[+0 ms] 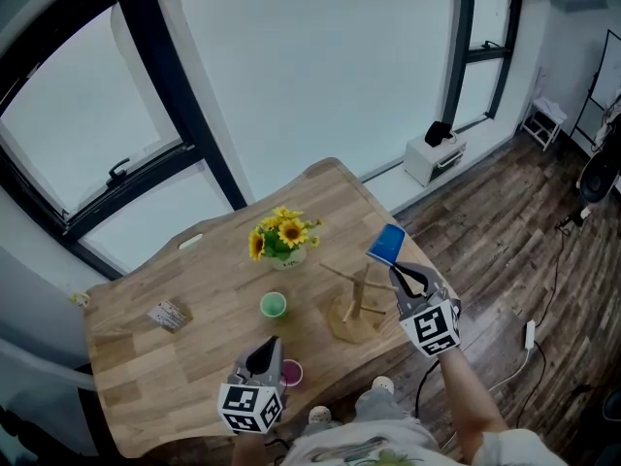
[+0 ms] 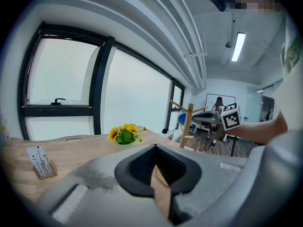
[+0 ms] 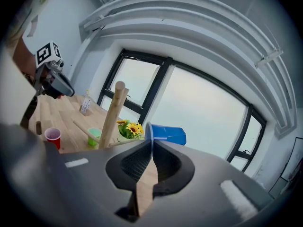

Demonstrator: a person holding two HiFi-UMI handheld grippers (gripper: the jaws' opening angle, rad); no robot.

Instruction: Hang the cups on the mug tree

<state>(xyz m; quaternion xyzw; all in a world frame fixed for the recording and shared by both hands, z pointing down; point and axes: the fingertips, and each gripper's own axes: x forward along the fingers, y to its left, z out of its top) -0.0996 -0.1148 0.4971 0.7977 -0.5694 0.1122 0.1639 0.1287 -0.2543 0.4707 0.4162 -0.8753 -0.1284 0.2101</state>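
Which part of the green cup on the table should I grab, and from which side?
Probably best to pinch the small green cup by its rim, one jaw inside and one outside, coming from above. It stands upright, mouth up, apart from the wooden mug tree.

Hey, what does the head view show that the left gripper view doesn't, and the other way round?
Only the head view shows the green cup, the red cup and a white box on the floor. Only the left gripper view shows a ceiling light, and that the left gripper has its jaws together with nothing between them. Both show the sunflowers, the mug tree, the small card stand, and the right gripper holding the blue cup.
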